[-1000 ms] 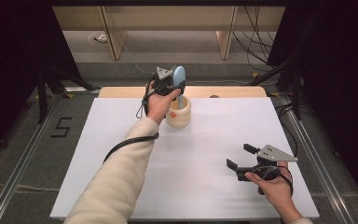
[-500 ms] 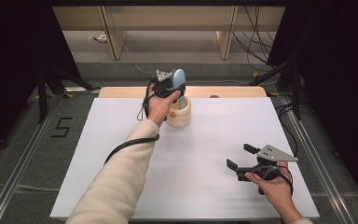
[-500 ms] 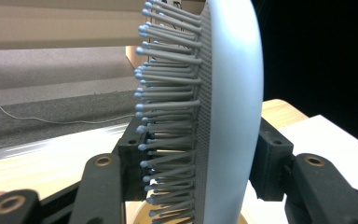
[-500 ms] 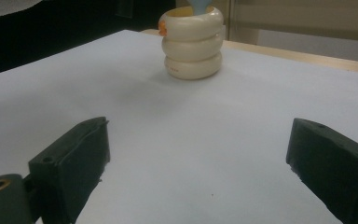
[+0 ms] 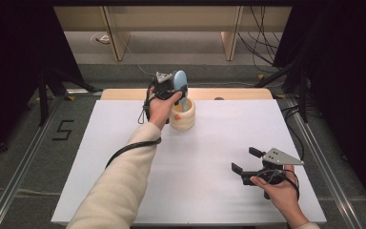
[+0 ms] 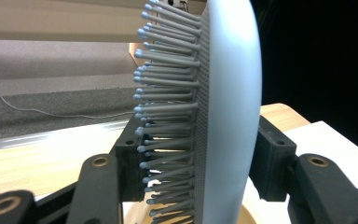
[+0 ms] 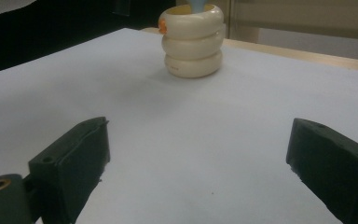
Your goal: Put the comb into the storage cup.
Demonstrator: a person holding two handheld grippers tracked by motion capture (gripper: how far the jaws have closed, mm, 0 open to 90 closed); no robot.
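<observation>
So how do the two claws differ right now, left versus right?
The left claw is shut on the blue hairbrush; the right claw is open with nothing between its jaws. The left claw is held up over the cream ribbed holder at the far side of the white table; the right claw sits low near the near right edge, aimed toward that holder. Both have black jaws.

A white-covered table [image 5: 124, 157] is carrying one cream ringed holder [image 5: 183, 119].
The holder is standing upright near the table's far edge.
</observation>
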